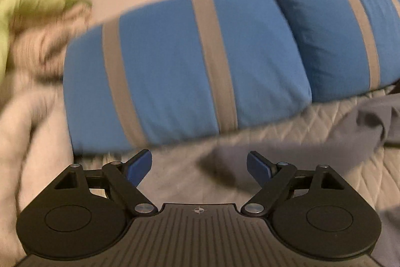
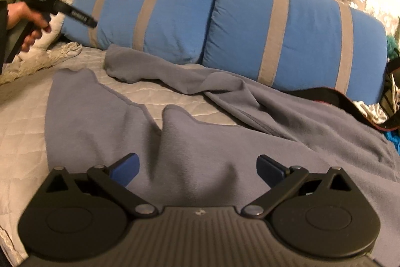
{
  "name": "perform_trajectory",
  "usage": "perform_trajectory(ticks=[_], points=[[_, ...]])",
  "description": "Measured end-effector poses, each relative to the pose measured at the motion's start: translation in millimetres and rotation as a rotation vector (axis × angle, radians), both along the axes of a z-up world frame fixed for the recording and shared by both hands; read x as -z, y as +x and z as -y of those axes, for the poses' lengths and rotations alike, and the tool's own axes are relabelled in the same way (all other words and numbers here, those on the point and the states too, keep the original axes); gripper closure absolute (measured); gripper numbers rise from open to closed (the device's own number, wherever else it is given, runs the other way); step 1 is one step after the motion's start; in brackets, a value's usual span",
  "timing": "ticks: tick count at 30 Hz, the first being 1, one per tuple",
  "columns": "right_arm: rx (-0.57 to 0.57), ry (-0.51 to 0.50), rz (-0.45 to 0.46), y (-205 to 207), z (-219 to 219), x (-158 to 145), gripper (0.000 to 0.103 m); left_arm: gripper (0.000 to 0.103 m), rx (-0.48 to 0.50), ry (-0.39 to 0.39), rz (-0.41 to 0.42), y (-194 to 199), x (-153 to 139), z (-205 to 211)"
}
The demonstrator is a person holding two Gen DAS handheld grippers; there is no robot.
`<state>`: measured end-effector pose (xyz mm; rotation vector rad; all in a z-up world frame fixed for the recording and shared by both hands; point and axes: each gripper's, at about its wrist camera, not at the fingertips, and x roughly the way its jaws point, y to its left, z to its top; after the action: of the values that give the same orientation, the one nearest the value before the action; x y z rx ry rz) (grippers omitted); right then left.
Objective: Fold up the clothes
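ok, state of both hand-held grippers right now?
Left hand-held gripper: open, nothing between its fingers.
Right hand-held gripper: open over the grey garment, not gripping it.

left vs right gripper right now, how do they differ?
1. The left gripper hangs above the bare quilt, facing the blue pillows; the right gripper sits low over the grey garment.
2. The left wrist view is smeared with motion blur; the right wrist view is sharp.
3. The left gripper shows in the right wrist view, gripped by a hand; the right gripper appears only in its own.

Shared: both open, nothing between the fingers.
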<state>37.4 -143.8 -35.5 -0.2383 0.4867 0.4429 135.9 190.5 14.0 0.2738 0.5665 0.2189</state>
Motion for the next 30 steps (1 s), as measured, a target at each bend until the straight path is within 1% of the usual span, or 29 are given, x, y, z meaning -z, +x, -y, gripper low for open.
perform_trajectory(ticks=[4,8,11,13,15,17,18,20,23,27,30], points=[[-0.006,0.011,-0.006,0,-1,-2,0.0,0.02,-0.072,-0.178,-0.046,-17,11,-34],[-0.01,0.033,-0.002,-2,0,-7,0.0,0.02,-0.179,-0.389,-0.072,-33,23,-62],[-0.032,0.044,0.011,-6,1,-10,0.0,0.02,-0.249,-0.609,-0.06,-46,31,-76],[-0.073,0.042,0.026,-12,-1,-12,0.0,0.02,-0.291,-0.753,-0.036,-54,39,-83],[-0.14,0.021,0.06,-22,-6,-14,0.0,0.02,-0.307,-0.889,-0.039,-58,51,-89],[-0.215,-0.02,0.111,-35,-12,-14,0.0,0.02,-0.331,-1.013,-0.069,-56,64,-96],[-0.253,-0.047,0.142,-43,-16,-13,0.0,0.02,-0.342,-1.048,-0.067,-57,68,-100],[-0.329,-0.111,0.199,-57,-25,-10,0.0,0.02,-0.342,-1.099,-0.039,-58,73,-106],[-0.404,-0.202,0.258,-73,-37,-1,0.0,0.02,-0.326,-1.193,-0.012,-60,81,-119],[-0.438,-0.3,0.306,-83,-49,8,0.0,0.02,-0.286,-1.274,0.033,-56,90,-131],[-0.433,-0.315,0.312,-85,-52,9,0.0,0.02,-0.263,-1.28,0.047,-49,94,-132]])
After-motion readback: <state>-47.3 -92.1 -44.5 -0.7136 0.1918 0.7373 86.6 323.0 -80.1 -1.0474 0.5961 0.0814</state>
